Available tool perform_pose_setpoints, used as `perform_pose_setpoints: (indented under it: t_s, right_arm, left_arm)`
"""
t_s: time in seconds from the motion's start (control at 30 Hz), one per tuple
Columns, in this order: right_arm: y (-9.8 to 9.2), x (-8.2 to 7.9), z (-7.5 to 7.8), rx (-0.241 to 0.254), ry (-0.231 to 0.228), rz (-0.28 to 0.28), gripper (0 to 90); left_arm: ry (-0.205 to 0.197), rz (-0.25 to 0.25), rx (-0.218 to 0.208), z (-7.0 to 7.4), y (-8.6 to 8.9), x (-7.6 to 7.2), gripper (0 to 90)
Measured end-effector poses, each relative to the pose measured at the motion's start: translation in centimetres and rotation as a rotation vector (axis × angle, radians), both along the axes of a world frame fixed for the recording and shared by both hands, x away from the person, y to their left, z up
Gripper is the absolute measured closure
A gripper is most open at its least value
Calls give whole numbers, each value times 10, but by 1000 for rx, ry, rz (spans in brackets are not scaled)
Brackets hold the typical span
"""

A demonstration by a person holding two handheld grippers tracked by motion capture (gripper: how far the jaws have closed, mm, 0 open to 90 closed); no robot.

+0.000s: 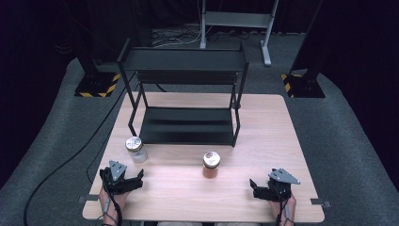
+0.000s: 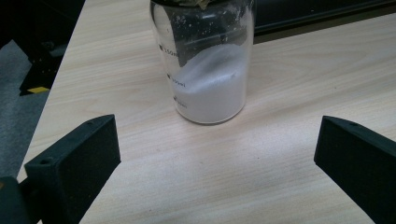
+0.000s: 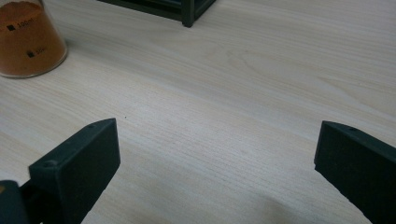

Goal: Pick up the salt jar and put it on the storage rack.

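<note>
High view looks down on a pale wooden desk with a black two-tier shelf rack standing at its far side, toward twelve o'clock from the person. Two jars stand on the desk in front of the rack: a jar of white powder at about eleven o'clock from the left hand-held gripper, near it but not touching, and a jar of orange powder near the middle of the desk, at about ten o'clock from the right hand-held gripper and well apart from it. Both jars stand upright with their lids on. The left hand-held gripper rests low at the near left edge of the desk, the right one at the near right edge, each carried by a hand coming in from six o'clock. Left gripper view has its two black jaws spread wide, with nothing between them but bare desk; the jar of white powder stands straight ahead at twelve o'clock, clear glass with printed volume marks and the powder heaped unevenly in its lower half. Right gripper view likewise has its jaws spread wide over bare desk, gripping nothing; the jar of orange powder sits off at ten o'clock, and a foot of the rack stands at twelve o'clock.
</note>
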State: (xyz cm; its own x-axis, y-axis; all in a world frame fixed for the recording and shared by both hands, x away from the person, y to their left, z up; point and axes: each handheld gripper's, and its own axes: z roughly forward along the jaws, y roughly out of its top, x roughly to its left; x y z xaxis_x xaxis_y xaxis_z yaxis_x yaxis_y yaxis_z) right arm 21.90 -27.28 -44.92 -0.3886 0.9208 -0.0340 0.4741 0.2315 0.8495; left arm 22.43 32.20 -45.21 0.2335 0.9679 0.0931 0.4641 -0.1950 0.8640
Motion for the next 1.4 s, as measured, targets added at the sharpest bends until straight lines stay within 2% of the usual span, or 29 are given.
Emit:
perform_pose_setpoints:
  t_s: [0.7, 1.07, 1.23, 1.4]
  right_arm:
    - [1, 2, 1, -7, 8, 8, 0]
    - [0, 1, 1, -4, 5, 11, 0]
    - [-1, 1, 0, -1, 4, 11, 0]
    - [-1, 2, 1, -1, 6, 12, 0]
  left_arm:
    - [24, -35, 31, 9, -6, 19, 0]
    - [28, -33, 44, 15, -7, 28, 0]
    - [31, -39, 60, 20, -7, 35, 0]
    - [34, -48, 53, 22, -6, 45, 0]
